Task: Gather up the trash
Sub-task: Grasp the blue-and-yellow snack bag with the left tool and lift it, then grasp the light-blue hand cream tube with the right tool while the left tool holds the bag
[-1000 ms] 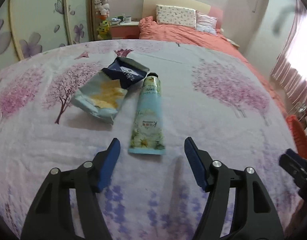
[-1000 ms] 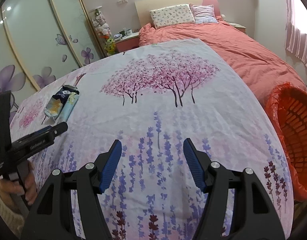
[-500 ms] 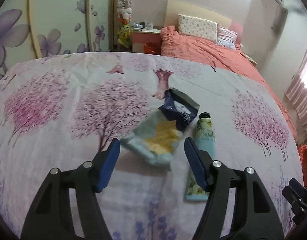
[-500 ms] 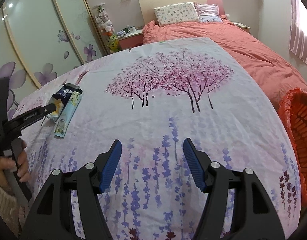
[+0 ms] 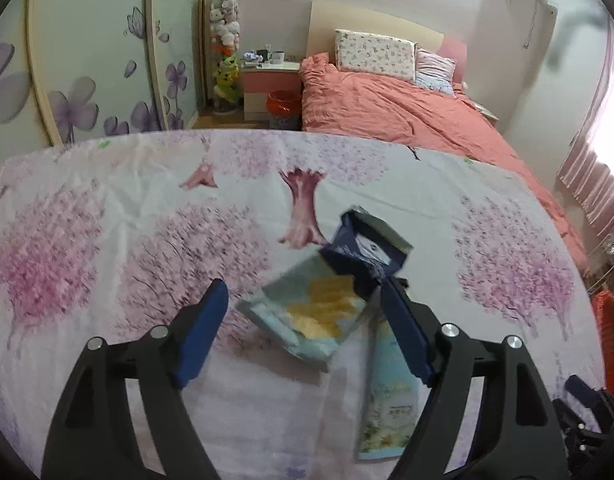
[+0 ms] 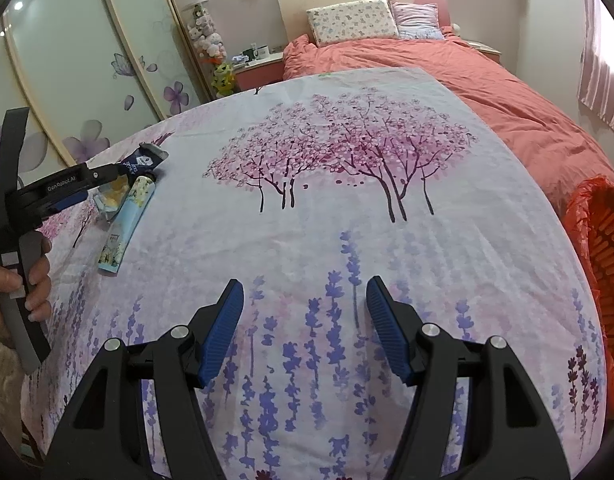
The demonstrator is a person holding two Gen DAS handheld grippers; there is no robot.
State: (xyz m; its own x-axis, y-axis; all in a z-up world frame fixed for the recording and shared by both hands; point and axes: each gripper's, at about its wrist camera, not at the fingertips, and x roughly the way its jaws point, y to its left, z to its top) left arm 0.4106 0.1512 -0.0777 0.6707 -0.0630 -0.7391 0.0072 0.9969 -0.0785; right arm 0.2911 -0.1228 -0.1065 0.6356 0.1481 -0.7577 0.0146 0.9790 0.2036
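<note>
A floral sheet (image 6: 347,220) printed with pink trees and purple lavender covered the near surface. Beyond it lay a bed with a coral duvet (image 5: 391,108) and two patterned pillows (image 5: 373,54) against a pale headboard (image 5: 367,24). At far left stood wardrobe doors with purple flowers (image 5: 91,72), a stack of plush toys (image 5: 225,40), and a nightstand (image 5: 269,80) carrying a mug (image 5: 278,56).

Your two grippers have black frames with blue finger pads (image 6: 221,332). The chip bag (image 5: 327,296) is pale blue with yellow chips printed on it and a navy top. The tube (image 6: 127,220) beside it is light blue with white flowers. The cloth (image 6: 347,208) is white, printed with pink blossom trees far and purple lavender near. At right, the basket (image 6: 603,264) is orange-red.
</note>
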